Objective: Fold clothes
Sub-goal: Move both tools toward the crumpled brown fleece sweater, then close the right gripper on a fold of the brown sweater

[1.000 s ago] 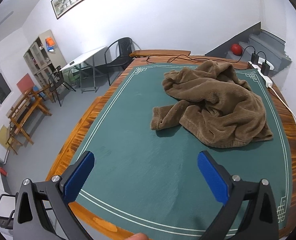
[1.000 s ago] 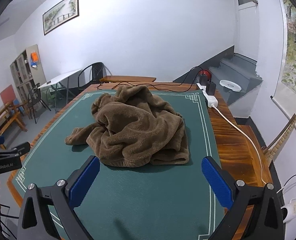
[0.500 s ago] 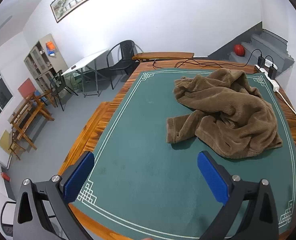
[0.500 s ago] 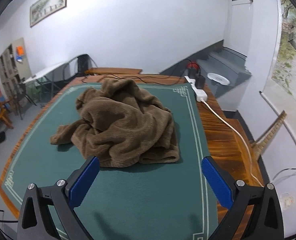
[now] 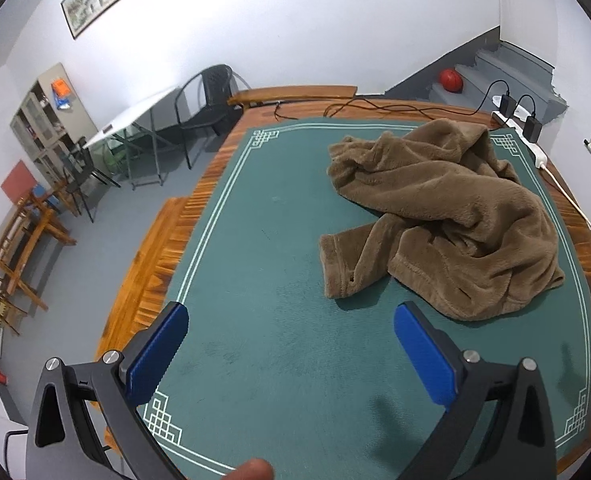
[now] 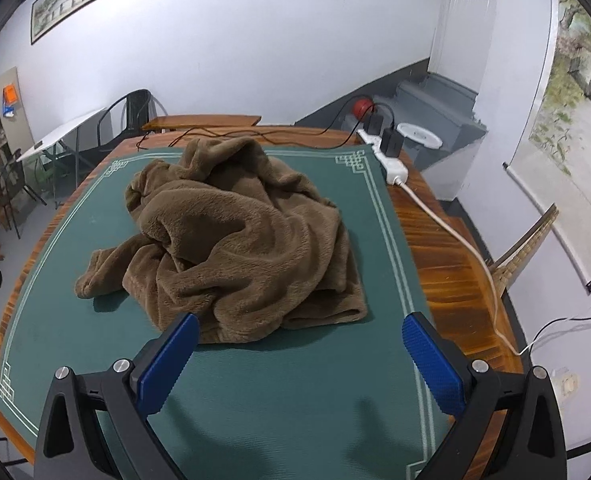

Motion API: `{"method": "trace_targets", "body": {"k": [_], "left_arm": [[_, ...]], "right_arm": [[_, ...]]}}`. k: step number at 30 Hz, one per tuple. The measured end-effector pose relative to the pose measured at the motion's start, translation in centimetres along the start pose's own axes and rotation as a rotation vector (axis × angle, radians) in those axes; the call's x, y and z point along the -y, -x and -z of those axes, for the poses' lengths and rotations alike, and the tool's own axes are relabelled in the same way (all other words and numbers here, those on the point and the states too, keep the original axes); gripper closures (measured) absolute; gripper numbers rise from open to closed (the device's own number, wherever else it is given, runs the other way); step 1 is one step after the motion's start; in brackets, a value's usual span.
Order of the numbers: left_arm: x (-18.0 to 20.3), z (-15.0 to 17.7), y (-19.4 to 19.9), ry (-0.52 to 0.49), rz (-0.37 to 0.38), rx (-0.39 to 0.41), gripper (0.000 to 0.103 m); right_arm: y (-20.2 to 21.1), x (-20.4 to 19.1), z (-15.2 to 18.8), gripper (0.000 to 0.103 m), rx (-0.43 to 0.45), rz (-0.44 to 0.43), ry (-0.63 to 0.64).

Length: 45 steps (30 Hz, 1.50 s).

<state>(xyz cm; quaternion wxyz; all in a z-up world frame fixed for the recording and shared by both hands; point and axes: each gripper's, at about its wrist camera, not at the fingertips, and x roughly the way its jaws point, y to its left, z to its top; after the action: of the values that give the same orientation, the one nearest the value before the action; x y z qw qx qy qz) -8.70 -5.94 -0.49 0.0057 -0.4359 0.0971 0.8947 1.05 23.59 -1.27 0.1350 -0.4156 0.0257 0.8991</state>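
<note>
A crumpled brown fleece garment (image 5: 447,216) lies in a heap on the green table mat (image 5: 255,272); it also shows in the right wrist view (image 6: 239,240). One sleeve end (image 5: 337,264) sticks out towards the left gripper. My left gripper (image 5: 291,354) is open and empty, above the mat, short of the sleeve. My right gripper (image 6: 301,364) is open and empty, just short of the garment's near hem (image 6: 255,330).
The mat lies on a wooden table (image 6: 447,264). A white power strip (image 6: 389,160) with black chargers and cables sits at the far right edge. A bench (image 5: 143,264) runs along the table's left side; chairs and a folding table (image 5: 135,120) stand beyond.
Both grippers have moved forward towards the garment, which looms larger. The left view has swung so the sleeve lies closer ahead. Both stay open.
</note>
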Motion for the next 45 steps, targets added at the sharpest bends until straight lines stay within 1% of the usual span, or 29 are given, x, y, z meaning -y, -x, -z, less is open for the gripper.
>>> {"method": "trace_targets", "body": {"k": [5, 9, 11, 15, 20, 24, 29, 34, 36, 41, 45], "left_arm": [[-0.9, -0.4, -2.0, 0.007, 0.041, -0.034, 0.000], [-1.1, -0.4, -3.3, 0.002, 0.059, -0.055, 0.000], [-1.3, -0.3, -3.8, 0.003, 0.077, -0.057, 0.000], [-2.1, -0.6, -4.4, 0.030, 0.141, -0.054, 0.000], [-2.3, -1.0, -5.2, 0.028, 0.174, -0.053, 0.000], [-2.4, -1.2, -6.3, 0.025, 0.171, -0.071, 0.000], [-2.8, -1.4, -7.6, 0.024, 0.170, -0.087, 0.000], [-3.3, -1.9, -8.9, 0.027, 0.178, -0.089, 0.000], [-3.5, -2.1, -9.4, 0.032, 0.175, -0.091, 0.000], [-3.5, -2.8, -10.6, 0.035, 0.162, -0.102, 0.000], [-3.1, -3.2, -11.1, 0.022, 0.149, -0.105, 0.000]], "right_arm": [[-1.0, -1.2, -0.4, 0.000, -0.020, 0.021, 0.008], [-1.8, -1.9, -0.8, 0.000, -0.031, 0.024, 0.006], [-2.0, -1.8, -0.9, 0.000, -0.033, 0.005, -0.010], [-1.8, -0.8, -1.1, 0.000, -0.004, -0.051, -0.076], [-2.3, -0.1, -1.8, 0.000, 0.001, -0.091, -0.115], [-2.8, -0.2, -2.2, 0.000, 0.016, -0.096, -0.118], [-4.5, -1.0, -3.1, 0.000, 0.019, -0.118, -0.070], [-7.6, -0.6, -3.3, 0.000, -0.019, -0.156, -0.094], [-8.4, -0.6, -3.7, 0.000, -0.016, -0.156, -0.089], [-10.2, -1.4, -5.3, 0.000, -0.001, -0.187, -0.041], [-12.7, -3.0, -6.1, 0.000, -0.026, -0.218, 0.025]]}}
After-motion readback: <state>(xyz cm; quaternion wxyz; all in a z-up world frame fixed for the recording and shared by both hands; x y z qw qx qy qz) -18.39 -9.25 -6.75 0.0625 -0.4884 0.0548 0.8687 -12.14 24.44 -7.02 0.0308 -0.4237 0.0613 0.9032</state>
